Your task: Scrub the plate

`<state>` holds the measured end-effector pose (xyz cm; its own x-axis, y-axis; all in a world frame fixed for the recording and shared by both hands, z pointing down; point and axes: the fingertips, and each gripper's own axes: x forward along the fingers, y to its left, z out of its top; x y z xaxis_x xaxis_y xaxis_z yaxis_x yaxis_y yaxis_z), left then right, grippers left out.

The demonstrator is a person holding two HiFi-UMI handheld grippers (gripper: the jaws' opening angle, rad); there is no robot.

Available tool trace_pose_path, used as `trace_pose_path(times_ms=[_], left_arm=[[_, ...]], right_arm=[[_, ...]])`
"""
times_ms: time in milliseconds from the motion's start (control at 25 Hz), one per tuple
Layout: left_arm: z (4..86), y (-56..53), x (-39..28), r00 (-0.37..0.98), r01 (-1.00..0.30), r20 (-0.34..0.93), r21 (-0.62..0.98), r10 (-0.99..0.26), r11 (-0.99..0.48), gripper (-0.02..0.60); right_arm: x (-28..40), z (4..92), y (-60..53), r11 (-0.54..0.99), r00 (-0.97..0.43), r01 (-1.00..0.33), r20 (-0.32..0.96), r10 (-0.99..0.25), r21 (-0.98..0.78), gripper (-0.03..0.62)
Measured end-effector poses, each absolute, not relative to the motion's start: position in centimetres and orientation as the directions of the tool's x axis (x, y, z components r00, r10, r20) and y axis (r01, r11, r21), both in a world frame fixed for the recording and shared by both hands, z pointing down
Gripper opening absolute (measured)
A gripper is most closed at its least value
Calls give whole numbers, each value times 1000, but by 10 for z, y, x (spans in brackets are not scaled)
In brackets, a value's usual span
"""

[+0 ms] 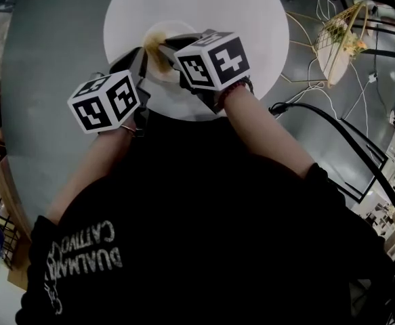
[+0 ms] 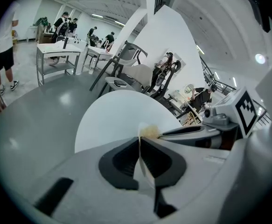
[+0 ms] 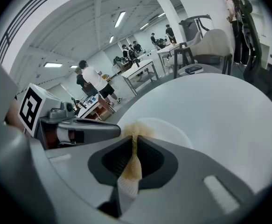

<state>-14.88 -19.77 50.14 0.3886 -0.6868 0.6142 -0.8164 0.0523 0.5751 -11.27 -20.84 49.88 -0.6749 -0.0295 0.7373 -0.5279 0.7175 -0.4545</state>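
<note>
A white plate [image 1: 175, 31] lies on the round white table [image 1: 251, 19], just in front of both grippers. My left gripper [image 1: 143, 61] is shut on the plate's thin near rim [image 2: 146, 169], which runs up between its jaws [image 2: 140, 141]. My right gripper [image 1: 167, 49] is shut on a brown-stained scrubbing cloth [image 3: 132, 164], whose tan frayed end [image 1: 153, 44] rests on the plate [image 3: 168, 129]. In the left gripper view the cloth [image 2: 149, 131] sits at the jaw tips, with the right gripper [image 2: 166, 135] close beside it. The left gripper [image 3: 113, 128] shows at left in the right gripper view.
A wire stand with plants [image 1: 343, 36] and black cables [image 1: 319, 114] are on the grey floor right of the table. A chair [image 2: 126, 73] stands beyond the table. Workbenches [image 2: 56, 55] and several people are far behind.
</note>
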Motion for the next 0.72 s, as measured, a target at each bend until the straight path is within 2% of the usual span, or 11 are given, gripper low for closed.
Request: trace_pose_path(times_ms=[240, 520, 720], left_arm=[[502, -196, -150, 390, -821, 620, 569, -681, 49, 11], [501, -194, -148, 393, -820, 613, 572, -686, 41, 12], [500, -192, -148, 392, -821, 608, 570, -690, 35, 14]], right_arm=[[-103, 506, -214, 713, -647, -563, 760, -64, -419, 41], [-74, 515, -227, 748, -549, -609, 821, -157, -264, 43], [-60, 519, -234, 721, -521, -648, 834, -185, -245, 43]])
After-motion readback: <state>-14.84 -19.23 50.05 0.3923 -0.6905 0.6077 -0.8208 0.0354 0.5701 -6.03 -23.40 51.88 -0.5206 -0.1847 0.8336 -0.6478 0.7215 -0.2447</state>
